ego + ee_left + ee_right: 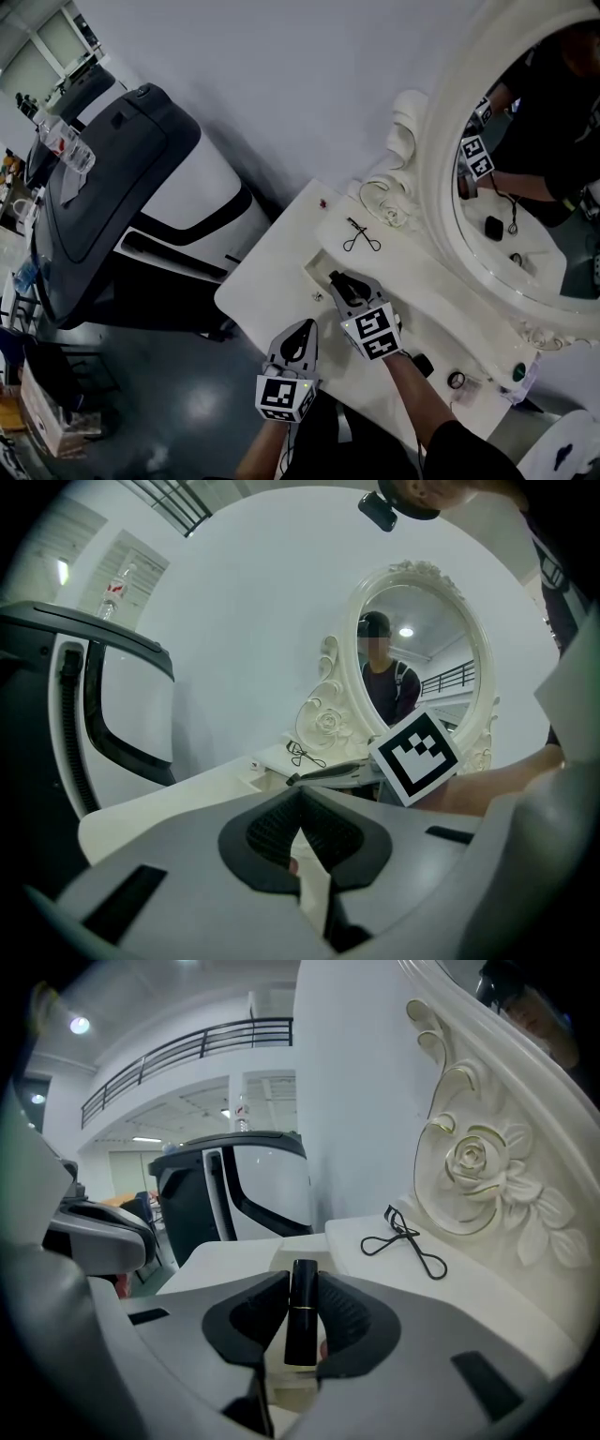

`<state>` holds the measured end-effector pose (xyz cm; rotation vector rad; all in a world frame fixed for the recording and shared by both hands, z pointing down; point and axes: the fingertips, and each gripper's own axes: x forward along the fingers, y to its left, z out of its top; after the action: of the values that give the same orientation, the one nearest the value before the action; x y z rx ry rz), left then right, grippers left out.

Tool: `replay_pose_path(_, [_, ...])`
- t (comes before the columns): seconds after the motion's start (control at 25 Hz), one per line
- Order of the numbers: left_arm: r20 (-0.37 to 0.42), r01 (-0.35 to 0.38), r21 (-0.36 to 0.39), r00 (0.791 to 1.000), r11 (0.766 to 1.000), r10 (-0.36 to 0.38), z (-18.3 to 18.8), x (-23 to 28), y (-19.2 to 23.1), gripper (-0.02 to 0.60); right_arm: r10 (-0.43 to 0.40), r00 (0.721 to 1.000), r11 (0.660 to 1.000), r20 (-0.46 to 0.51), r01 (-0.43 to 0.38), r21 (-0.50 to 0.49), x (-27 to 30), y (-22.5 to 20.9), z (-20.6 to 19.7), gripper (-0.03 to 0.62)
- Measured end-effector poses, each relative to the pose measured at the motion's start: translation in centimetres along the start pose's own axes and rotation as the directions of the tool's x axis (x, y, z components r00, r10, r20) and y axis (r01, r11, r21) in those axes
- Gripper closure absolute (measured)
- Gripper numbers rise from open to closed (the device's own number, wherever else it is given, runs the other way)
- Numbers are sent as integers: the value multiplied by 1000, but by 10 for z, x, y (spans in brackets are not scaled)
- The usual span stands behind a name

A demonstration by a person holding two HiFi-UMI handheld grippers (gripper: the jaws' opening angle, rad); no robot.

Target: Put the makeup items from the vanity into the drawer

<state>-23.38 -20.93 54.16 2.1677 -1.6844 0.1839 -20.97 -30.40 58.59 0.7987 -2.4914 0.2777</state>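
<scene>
My right gripper (336,278) is shut on a black lipstick tube (302,1312), which stands upright between its pads. It hovers over the white vanity (272,281), beside a recess (317,264) that looks like the open drawer. A black eyelash curler (361,236) lies on the raised shelf below the mirror's carved rose, and it also shows in the right gripper view as the same curler (405,1241). My left gripper (305,326) hangs near the vanity's front edge, jaws together with nothing between them. From the left gripper (300,794), the right gripper's marker cube (416,754) is seen just ahead.
A large oval mirror (525,169) with a carved white frame stands at the back of the vanity. Small items lie at the vanity's right end: a black piece (424,365), a round ring-like thing (457,380) and a green-topped thing (518,372). A big dark grey machine (112,187) stands left of the vanity.
</scene>
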Motion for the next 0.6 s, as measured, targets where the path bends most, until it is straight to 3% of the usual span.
replay_pose_path(0.6, [17, 2, -10, 1000, 1000, -2, 7, -9, 9, 567, -26, 999, 1000, 40, 26, 5, -12, 1, 8, 488])
